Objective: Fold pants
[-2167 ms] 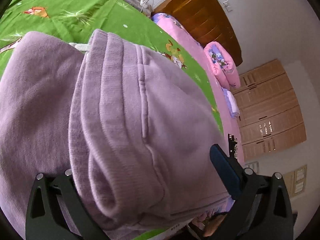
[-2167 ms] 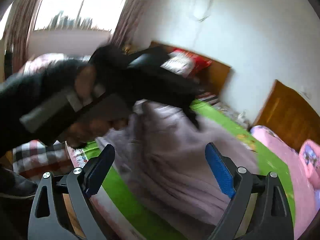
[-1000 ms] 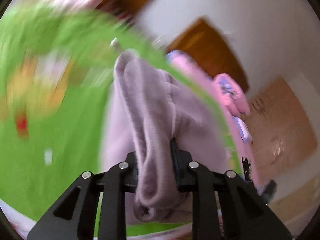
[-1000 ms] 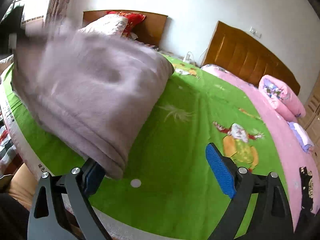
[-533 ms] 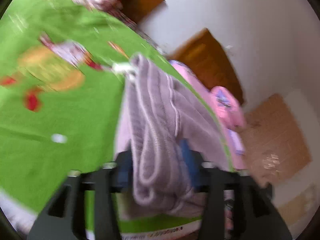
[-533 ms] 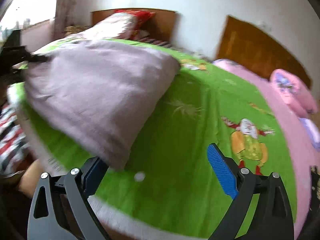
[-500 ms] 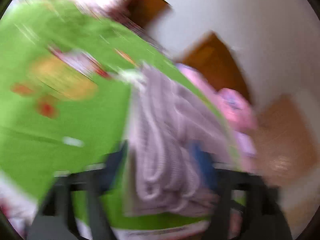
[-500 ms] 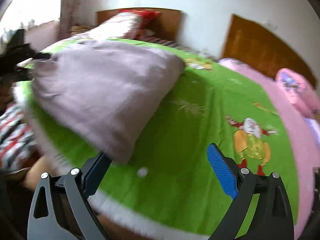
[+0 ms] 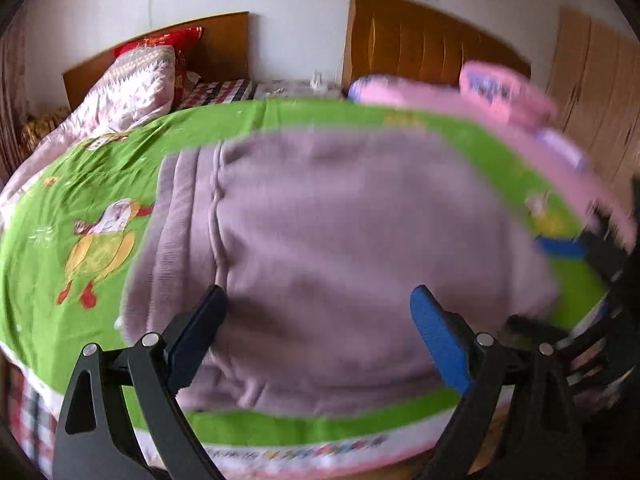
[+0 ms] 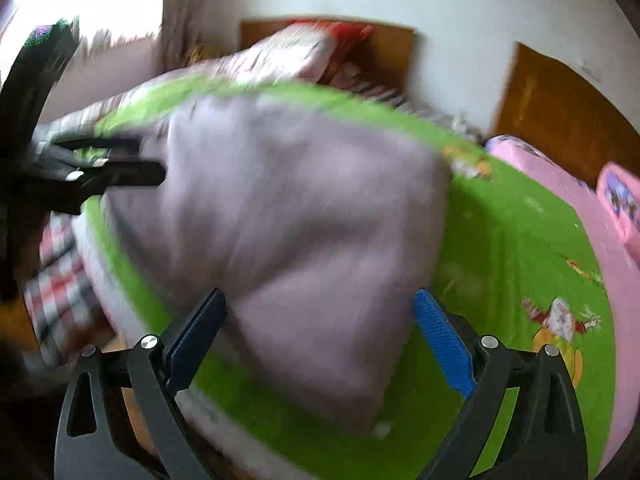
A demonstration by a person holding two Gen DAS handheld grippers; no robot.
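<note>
The folded lilac pants (image 9: 340, 248) lie flat near the front edge of the green cartoon-print bedspread (image 9: 80, 184), long axis across the bed, waistband leftward, under the left claw (image 9: 318, 332), just opened and empty, and the wide-open right claw (image 10: 320, 336), wooden headboards (image 9: 424, 48) behind.

Each hand-held gripper is built from matte black plastic arms with triangular cut-outs, joined at round silver screws. The left hand-held gripper (image 9: 318, 312) carries two flat pads, a dark navy one and a brighter blue one, on the inner faces of its fingers (image 9: 438, 338). The right hand-held gripper (image 10: 318, 312) has the same black frame and silver screws, and its blue pads (image 10: 442, 342) show a fine ribbed texture.
</note>
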